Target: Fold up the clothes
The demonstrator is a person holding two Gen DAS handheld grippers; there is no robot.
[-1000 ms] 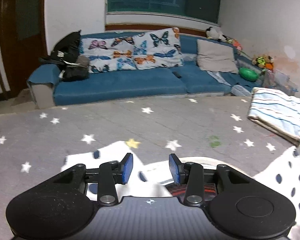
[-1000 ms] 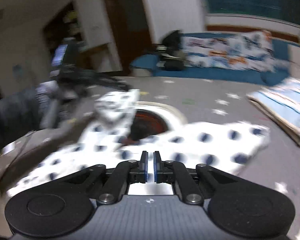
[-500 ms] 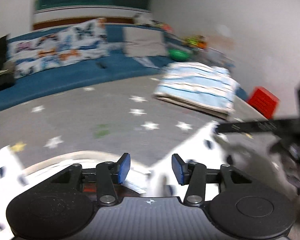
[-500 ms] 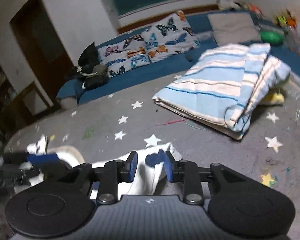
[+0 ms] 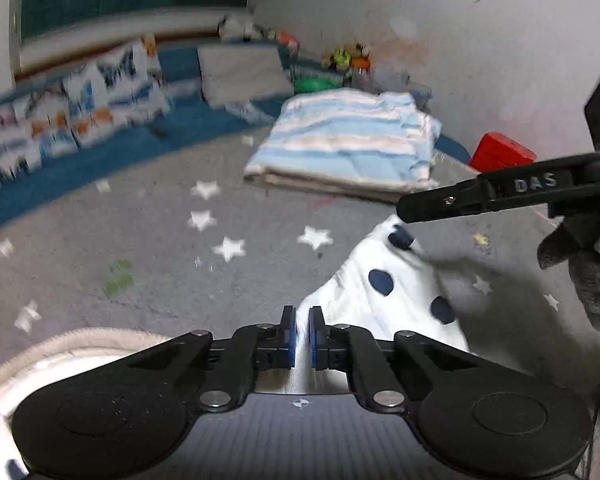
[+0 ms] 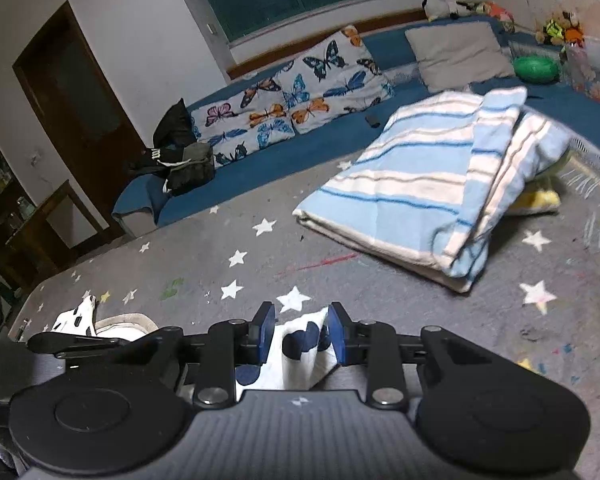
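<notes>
A white garment with navy dots [image 5: 384, 292] lies on the grey star-patterned mat [image 5: 204, 264]. My left gripper [image 5: 302, 336] is shut on the garment's edge near its collar [image 5: 72, 344]. My right gripper [image 6: 302, 336] is open, its pads either side of a dotted sleeve end [image 6: 300, 340]. The right gripper's finger [image 5: 500, 196] shows in the left wrist view over the sleeve tip. The left gripper [image 6: 76, 340] shows at the lower left of the right wrist view.
A folded blue-and-white striped blanket [image 6: 428, 188] lies on the mat to the right. A blue sofa [image 6: 260, 160] with butterfly cushions and a black bag [image 6: 180, 160] runs along the back. A red box [image 5: 500, 156] sits by the right wall.
My left gripper has closed on the garment and swung right. My right gripper has opened and now straddles the sleeve end.
</notes>
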